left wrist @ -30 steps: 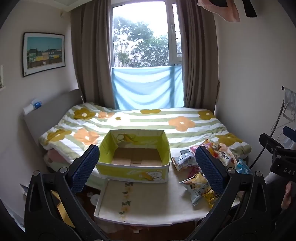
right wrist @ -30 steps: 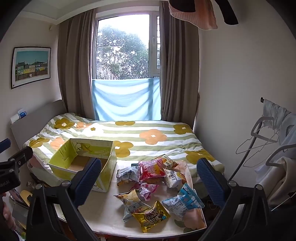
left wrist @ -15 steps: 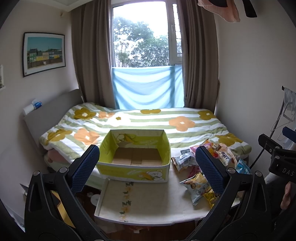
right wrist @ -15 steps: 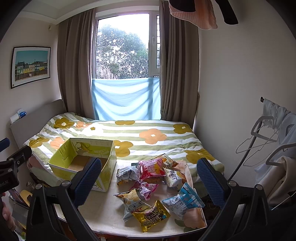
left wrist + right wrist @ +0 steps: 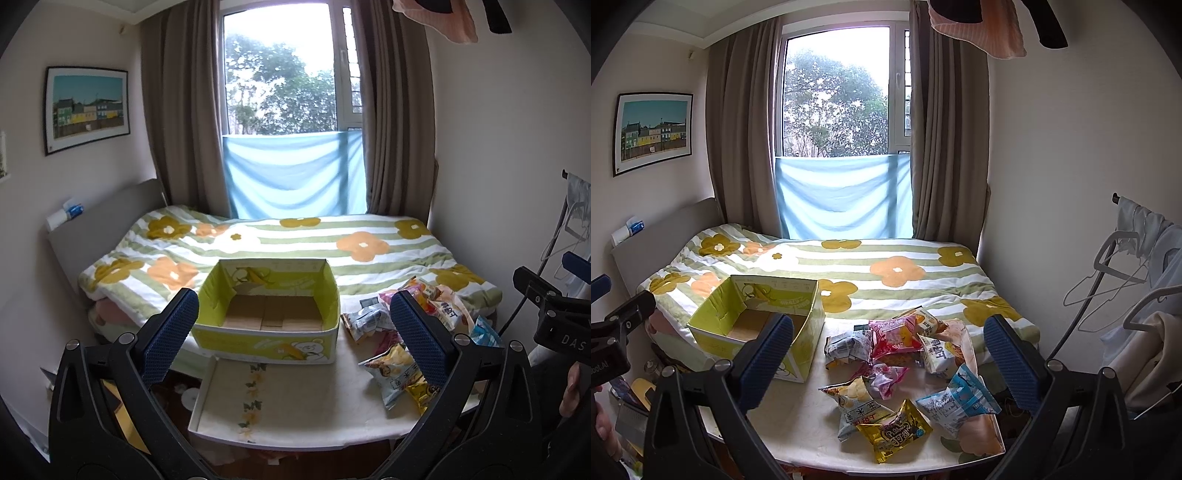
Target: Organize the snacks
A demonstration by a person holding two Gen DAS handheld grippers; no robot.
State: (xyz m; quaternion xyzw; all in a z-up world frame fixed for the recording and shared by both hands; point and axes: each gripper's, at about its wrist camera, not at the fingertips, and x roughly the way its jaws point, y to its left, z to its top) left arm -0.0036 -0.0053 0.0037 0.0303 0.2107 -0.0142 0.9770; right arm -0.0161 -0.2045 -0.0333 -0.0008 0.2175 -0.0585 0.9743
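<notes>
Two tools are raised above the near edge of the table (image 5: 295,413), both with their blue-padded fingers spread wide and nothing between them. Farthest left on the table stands one yellow-green cardboard box (image 5: 267,310), open at the top, with only its brown bottom showing inside; it sits at the table's far edge against the bed (image 5: 295,240). In the left wrist view the left tool (image 5: 293,332) frames this box between its fingers, the box lying ahead of and below the tips, well apart from them. To the right of the box lies a loose heap of snack packets on the table's right half. In the right wrist view the right tool (image 5: 888,363) frames that heap, which again lies ahead of and below the tips, untouched. About nine packets can be counted: one grey-white packet (image 5: 848,347) nearest the box, one red packet (image 5: 895,336), one small pink packet (image 5: 884,378), one chips packet (image 5: 855,406), one gold packet (image 5: 894,435), one white packet with dark lettering (image 5: 937,352), one orange-toned packet (image 5: 925,320) behind it, one peach packet (image 5: 962,341) and one blue-and-white packet (image 5: 958,402) farthest right. Some overlap, so the count is approximate.
</notes>
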